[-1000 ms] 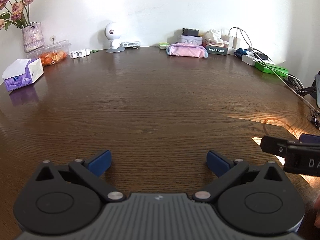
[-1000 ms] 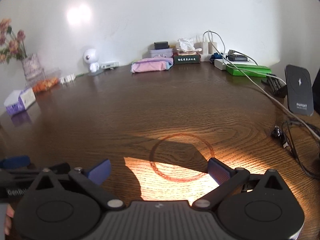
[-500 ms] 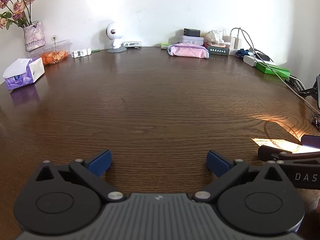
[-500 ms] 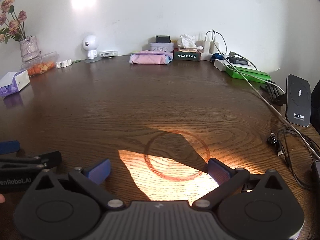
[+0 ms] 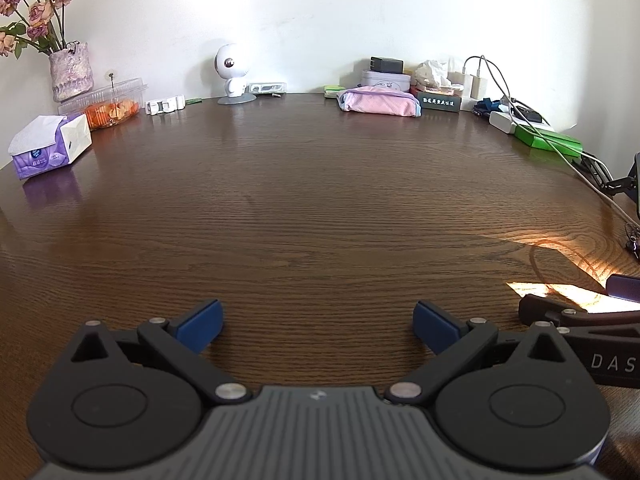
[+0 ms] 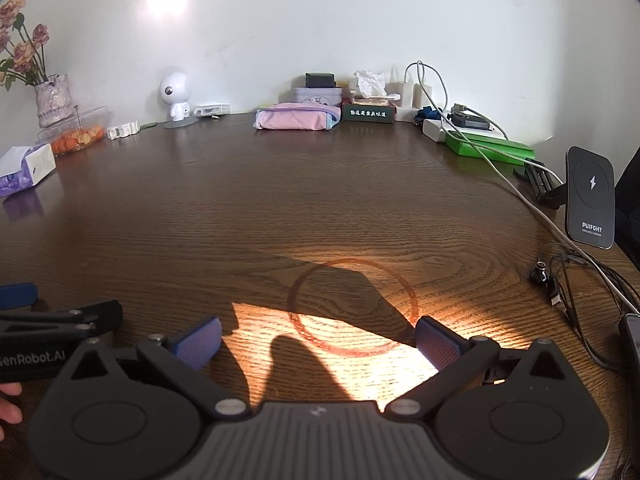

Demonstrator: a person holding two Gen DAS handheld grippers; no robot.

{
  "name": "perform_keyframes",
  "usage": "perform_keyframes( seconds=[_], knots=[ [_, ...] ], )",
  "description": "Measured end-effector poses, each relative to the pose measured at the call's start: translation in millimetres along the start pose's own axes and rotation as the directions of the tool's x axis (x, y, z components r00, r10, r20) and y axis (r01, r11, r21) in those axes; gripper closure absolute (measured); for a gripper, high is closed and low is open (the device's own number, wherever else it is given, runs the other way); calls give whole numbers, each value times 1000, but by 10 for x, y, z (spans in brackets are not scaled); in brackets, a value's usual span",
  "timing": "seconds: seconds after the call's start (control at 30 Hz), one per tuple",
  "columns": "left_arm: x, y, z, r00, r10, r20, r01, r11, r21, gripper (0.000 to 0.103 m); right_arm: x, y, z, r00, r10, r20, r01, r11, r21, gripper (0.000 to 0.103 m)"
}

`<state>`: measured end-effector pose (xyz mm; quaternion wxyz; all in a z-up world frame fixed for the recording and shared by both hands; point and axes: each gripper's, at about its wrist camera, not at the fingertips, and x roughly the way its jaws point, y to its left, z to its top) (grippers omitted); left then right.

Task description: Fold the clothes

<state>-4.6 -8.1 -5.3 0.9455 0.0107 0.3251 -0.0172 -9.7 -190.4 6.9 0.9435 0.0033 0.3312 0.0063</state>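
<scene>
Left gripper [image 5: 316, 322]: jaws spread wide, nothing between the blue pads [image 5: 199, 323], held low and level. Right gripper [image 6: 318, 339]: jaws likewise spread wide and empty, blue pads [image 6: 438, 342] clear of each other. The two grippers sit side by side, close together; each shows at the edge of the other's view. Fingertips of the person's hand [image 6: 9, 402] show behind the left gripper's body.

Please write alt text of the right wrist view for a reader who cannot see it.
The open right gripper hovers over a bare dark wooden table, above a sunlit patch with a ring stain. A folded pink cloth lies at the far edge near the wall; the left gripper shows at the left.
</scene>
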Motion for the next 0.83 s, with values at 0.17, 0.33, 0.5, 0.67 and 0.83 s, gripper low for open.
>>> perform_keyframes(
  seconds=[0.17,0.33,0.5,0.67,0.83],
  knots=[
    [-5,-13,-3,1000,2,0,-2,1000,-1,1,1,1,-1,1000,0,0,0,1000,1,0],
    [-5,-18,-7,1000,2,0,-2,1000,-2,1,0,2,-2,1000,0,0,0,1000,1,0],
    [-5,-15,-10,1000,2,1,-2,1000,-2,1,-1,5,-2,1000,0,0,0,1000,2,0],
    [-5,-8,-15,1000,2,1,-2,1000,-2,1,-4,11,-4,1000,-1,0,1,1000,2,0],
    [0,-13,-19,1000,2,1,-2,1000,-2,1,-3,8,-3,1000,-1,0,1,1000,2,0]
  ],
)
